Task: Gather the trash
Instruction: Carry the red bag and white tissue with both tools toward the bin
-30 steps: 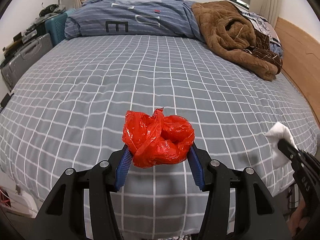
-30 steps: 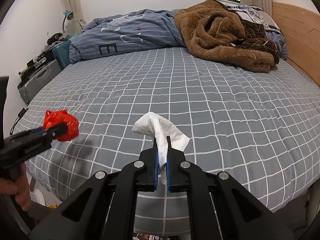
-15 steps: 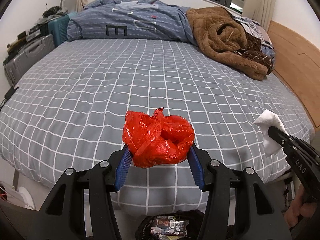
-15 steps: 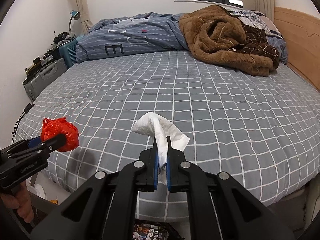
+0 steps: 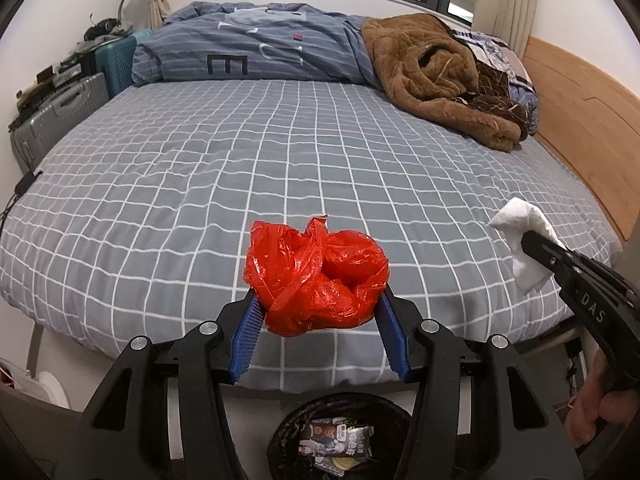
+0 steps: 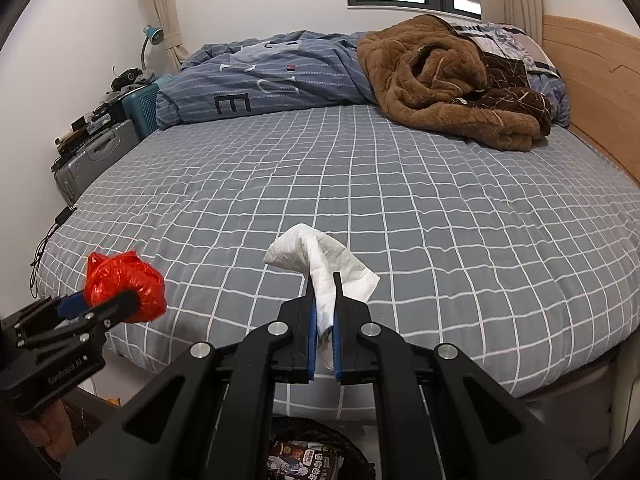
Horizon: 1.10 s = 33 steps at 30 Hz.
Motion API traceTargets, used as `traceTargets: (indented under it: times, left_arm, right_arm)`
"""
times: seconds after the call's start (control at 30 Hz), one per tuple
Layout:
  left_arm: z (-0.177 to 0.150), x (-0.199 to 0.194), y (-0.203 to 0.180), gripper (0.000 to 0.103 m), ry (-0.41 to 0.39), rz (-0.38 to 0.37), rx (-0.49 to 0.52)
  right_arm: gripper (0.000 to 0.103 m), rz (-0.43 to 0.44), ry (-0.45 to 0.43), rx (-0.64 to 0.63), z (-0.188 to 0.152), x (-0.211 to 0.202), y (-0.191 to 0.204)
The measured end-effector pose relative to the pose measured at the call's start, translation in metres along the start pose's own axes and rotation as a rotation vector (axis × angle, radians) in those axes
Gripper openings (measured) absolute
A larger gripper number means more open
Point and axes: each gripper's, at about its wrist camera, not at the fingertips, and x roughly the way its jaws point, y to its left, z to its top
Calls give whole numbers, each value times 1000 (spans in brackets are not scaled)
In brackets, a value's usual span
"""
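Note:
A crumpled red plastic bag [image 5: 316,276] is clamped between the blue pads of my left gripper [image 5: 318,304], held in the air past the foot of the bed. From the right wrist view the same red plastic bag [image 6: 126,286] shows at the left in my left gripper [image 6: 120,300]. My right gripper [image 6: 323,304] is shut on a white tissue [image 6: 320,264], which sticks up above its tips. That tissue [image 5: 524,240] also appears at the right of the left wrist view. Below both grippers stands a black-lined trash bin [image 5: 340,436] holding wrappers; its rim [image 6: 304,424] shows under the right gripper.
The bed [image 5: 280,152] has a grey checked sheet, a folded blue duvet [image 5: 256,48] and a brown blanket [image 5: 440,76] at the far end. Suitcases [image 5: 60,116] stand along the left side, a wooden headboard [image 5: 580,112] on the right. A hand [image 5: 600,412] holds the right gripper.
Both grippers have drawn back from the bed toward the foot edge, each still holding its piece. The trash bin has come into view beneath them.

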Motion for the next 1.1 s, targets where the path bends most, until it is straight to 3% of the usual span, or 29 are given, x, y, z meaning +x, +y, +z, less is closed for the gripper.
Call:
traceTargets:
  times: [0.47, 1.1]
  left_arm:
    - [-34, -28, -9, 52, 15, -35, 10]
    - [-78, -50, -11, 52, 52, -24, 18]
  right_arm:
    - [5, 0, 10, -21, -25, -23, 18]
    - [5, -11, 75, -27, -78, -46, 22]
